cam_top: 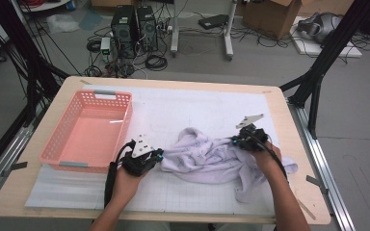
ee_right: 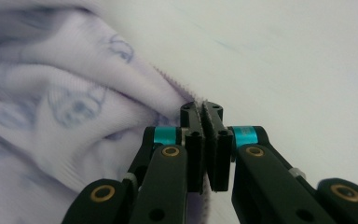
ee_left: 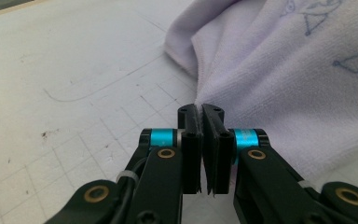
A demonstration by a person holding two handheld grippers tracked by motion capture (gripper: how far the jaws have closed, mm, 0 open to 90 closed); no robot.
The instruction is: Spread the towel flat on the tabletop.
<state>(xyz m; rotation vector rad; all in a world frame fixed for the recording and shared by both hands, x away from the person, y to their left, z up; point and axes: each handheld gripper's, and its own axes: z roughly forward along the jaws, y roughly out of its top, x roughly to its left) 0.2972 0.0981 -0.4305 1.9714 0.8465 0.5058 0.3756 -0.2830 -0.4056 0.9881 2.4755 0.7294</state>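
Pale lilac terry-cloth towel [cam_top: 212, 156], printed with faint blue line figures, was spread in a crumpled heap on the white gridded mat [cam_top: 183, 108] covering the light wooden desk [cam_top: 289, 144], toward the person's right of the middle. Its left edge was pinched by the left tongs [cam_top: 160, 155], whose jaws were pressed together on a thin fold of cloth; in the left gripper view the hem of the towel [ee_left: 284, 79] was seen caught between the closed pads of the left tongs [ee_left: 201, 109], with the cloth rising beyond and to the right. The right tongs [cam_top: 232, 141] were set at the towel's upper right part, and in the right gripper view the jaws of the right tongs [ee_right: 201, 108] were pressed together on the stitched edge of the towel [ee_right: 74, 107], which bunched to the left in blurred folds. A pink plastic slatted basket [cam_top: 58, 139] was stood on the desk's left side, just beside the left hand [cam_top: 125, 183] and apart from the towel. The right hand [cam_top: 269, 159] was resting partly over the cloth.
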